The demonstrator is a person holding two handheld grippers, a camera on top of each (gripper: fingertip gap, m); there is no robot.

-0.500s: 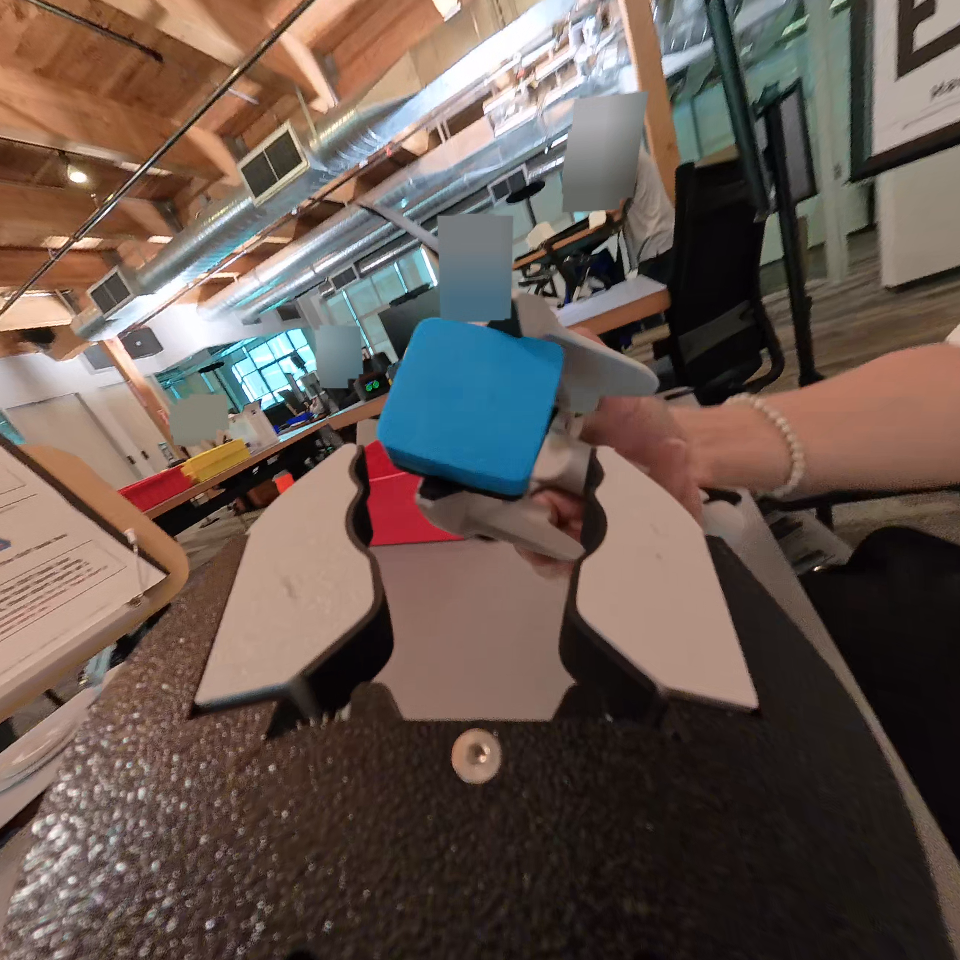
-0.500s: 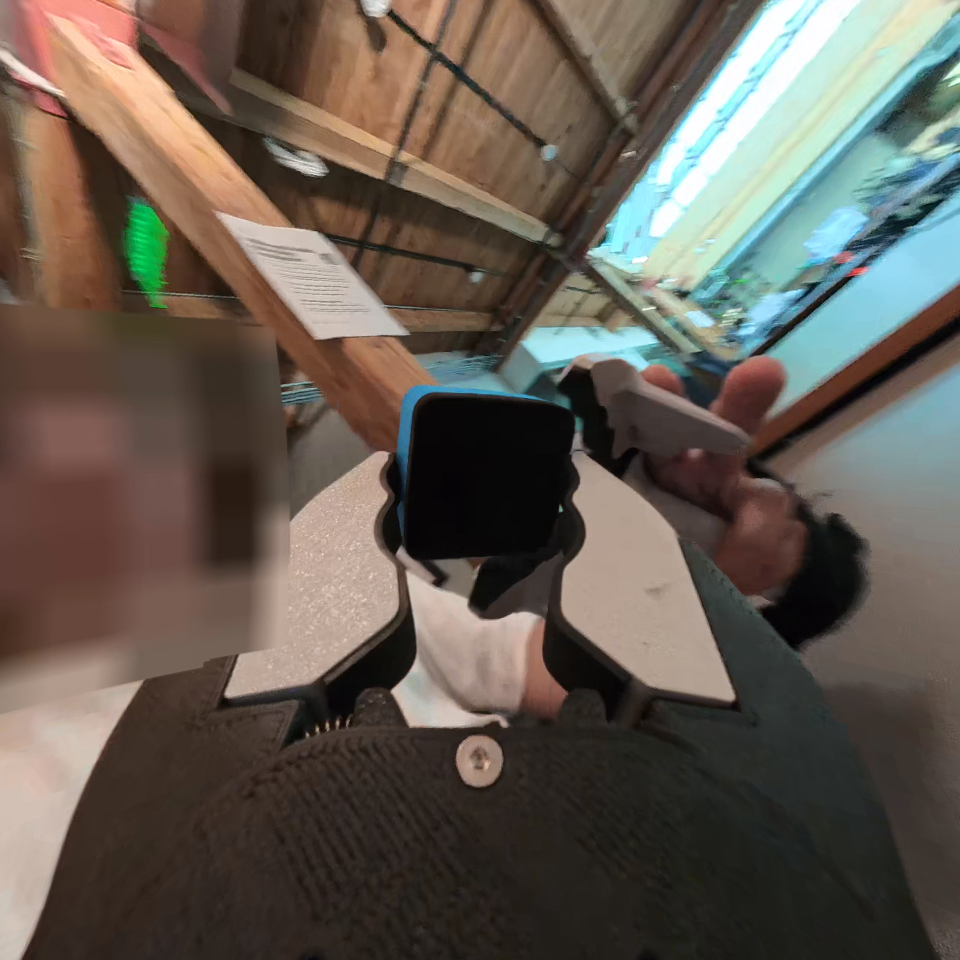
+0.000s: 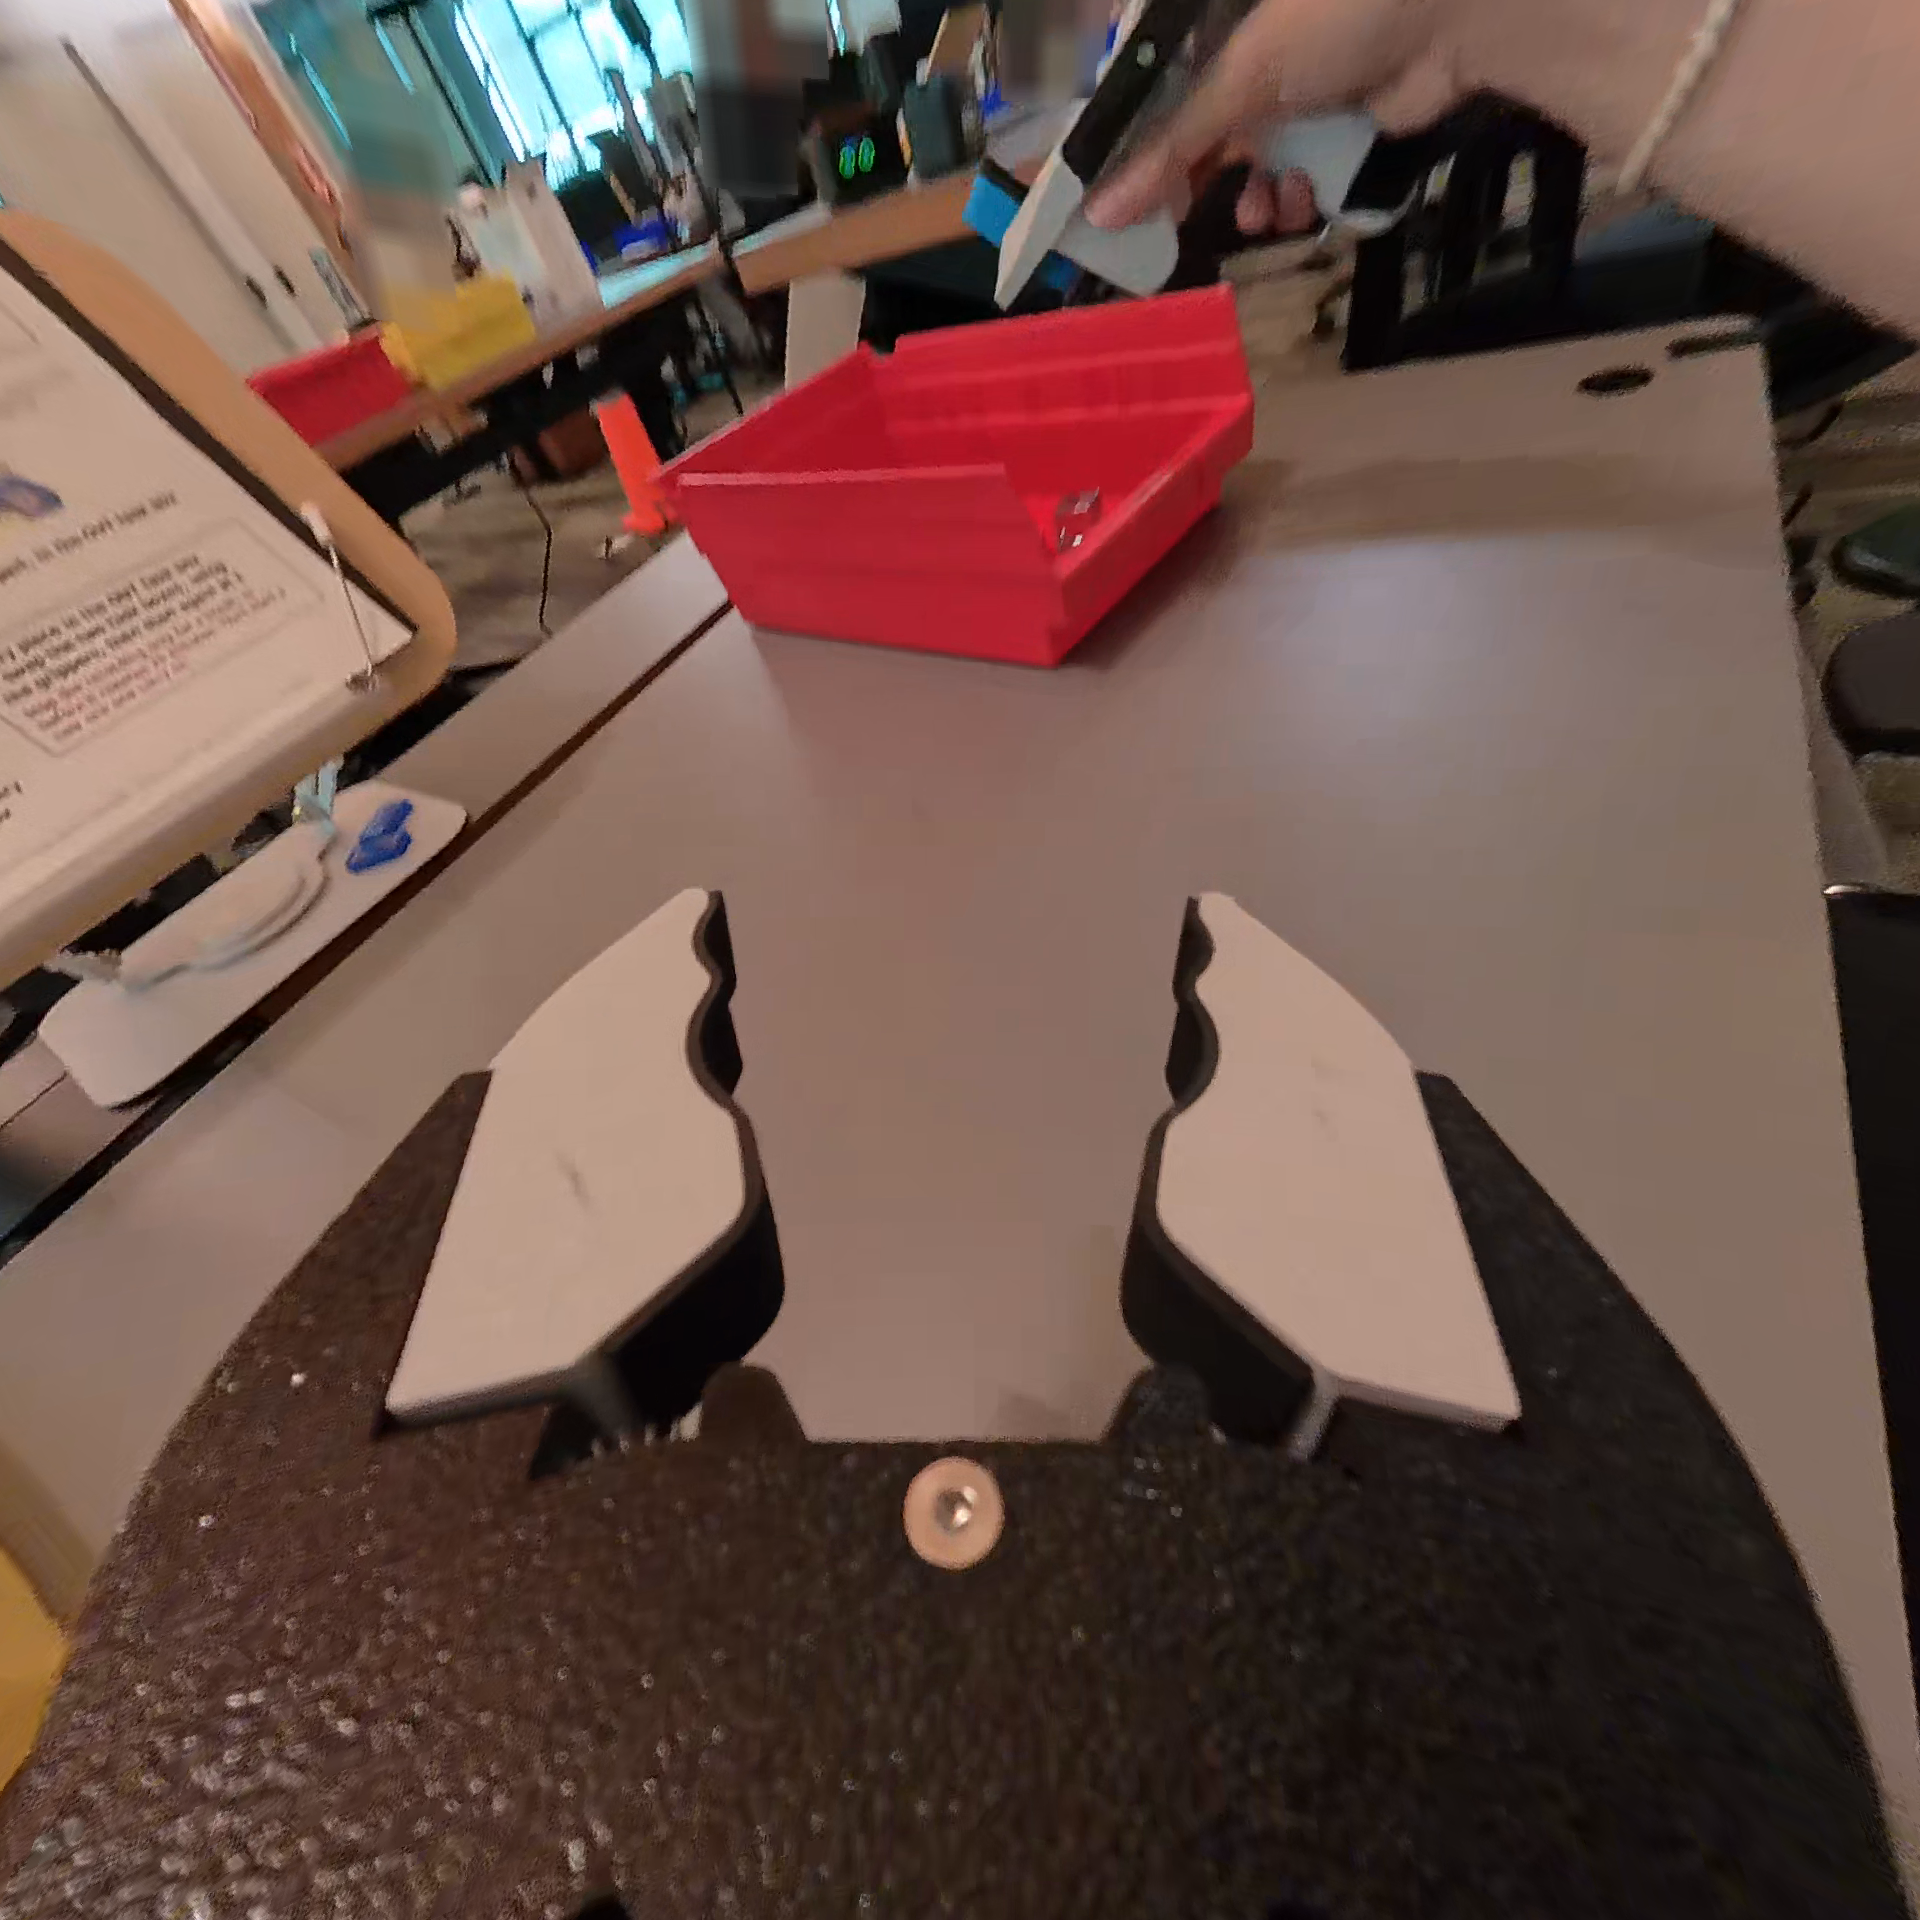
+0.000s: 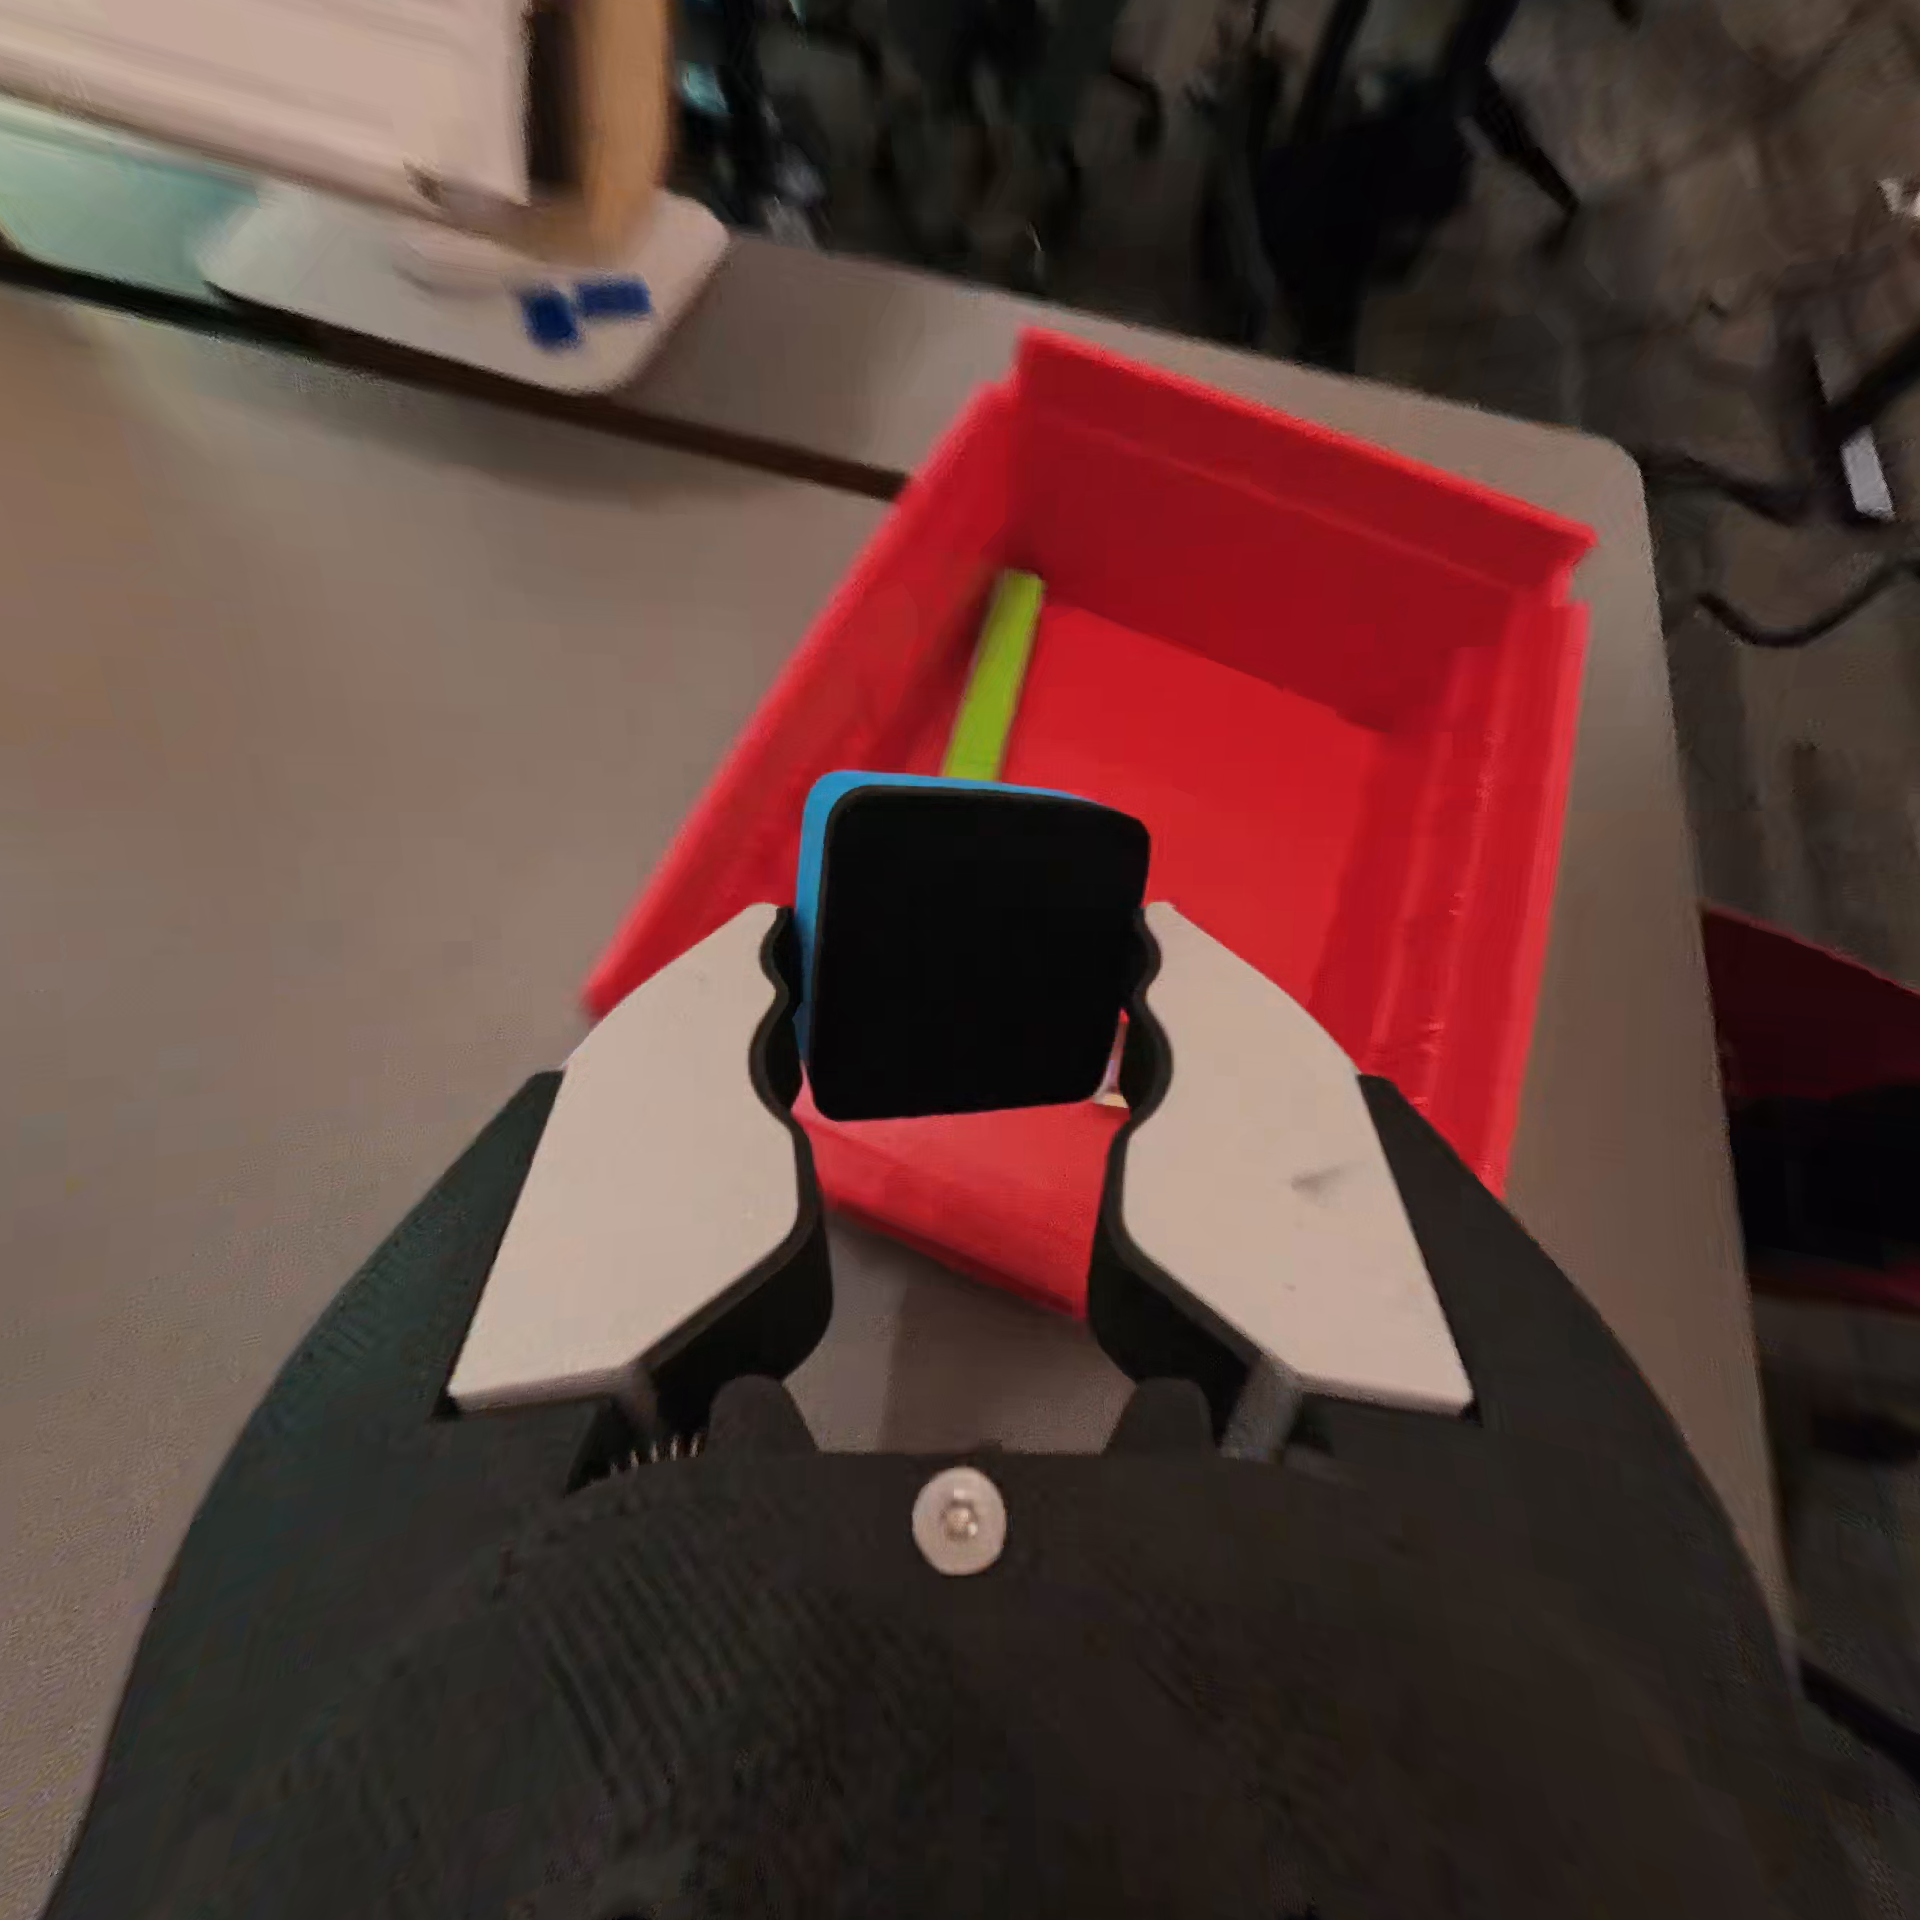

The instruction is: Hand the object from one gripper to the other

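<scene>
Above the red bin [image 4: 1226, 831], the blue-and-black object [image 4: 971, 951] was clamped edgewise in the right gripper [image 4: 961, 987], seemingly for dropping in, while the left gripper [image 3: 956, 997] was held spread and empty over the table [image 3: 1403, 727].

I see a grey worktop [image 3: 1403, 748] under soft indoor light. To my left stands a wood-edged board [image 3: 208, 582] with a printed sheet clipped on, on a white base [image 3: 239, 925]. Beyond run long tables [image 3: 665, 301] with yellow and red bins, bright windows [image 3: 436, 73] behind, and a black chair [image 3: 1465, 239].
</scene>
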